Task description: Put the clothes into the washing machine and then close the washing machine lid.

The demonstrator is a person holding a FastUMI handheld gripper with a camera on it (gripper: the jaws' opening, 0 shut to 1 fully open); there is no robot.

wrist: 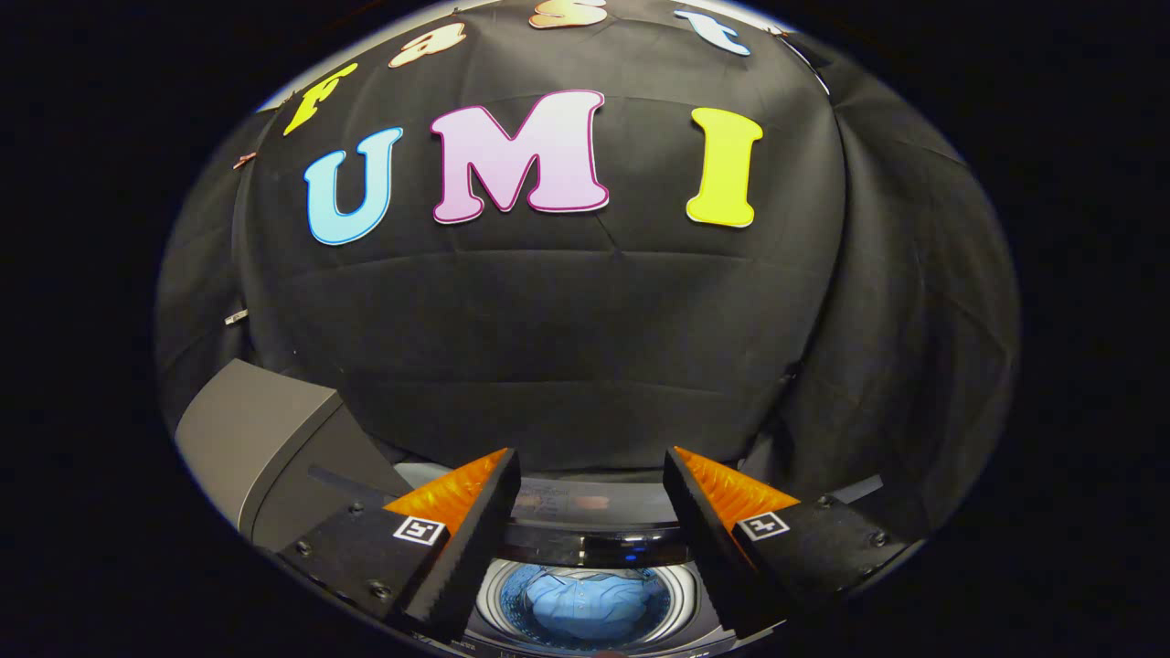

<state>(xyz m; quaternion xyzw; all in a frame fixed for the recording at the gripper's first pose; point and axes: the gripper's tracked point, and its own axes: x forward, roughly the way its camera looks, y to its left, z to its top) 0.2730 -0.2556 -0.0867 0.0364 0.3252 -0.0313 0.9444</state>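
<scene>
Booth wall (585, 347): black cloth, rising beyond my jaws, broad open room before it. Washing machine (585, 548): below and between my jaws, top open, its dark glossy rear rim crossing the gap just ahead of them. Lid (251, 439): grey, raised and tilted, standing beside my left finger. Drum (494, 599): round metal rim, unobstructed from above. Clothes (585, 608): blue, bunched inside the drum, well within its rim. My gripper (591, 471): jaws released, spread wide, holding nothing, hanging above the opening.
</scene>
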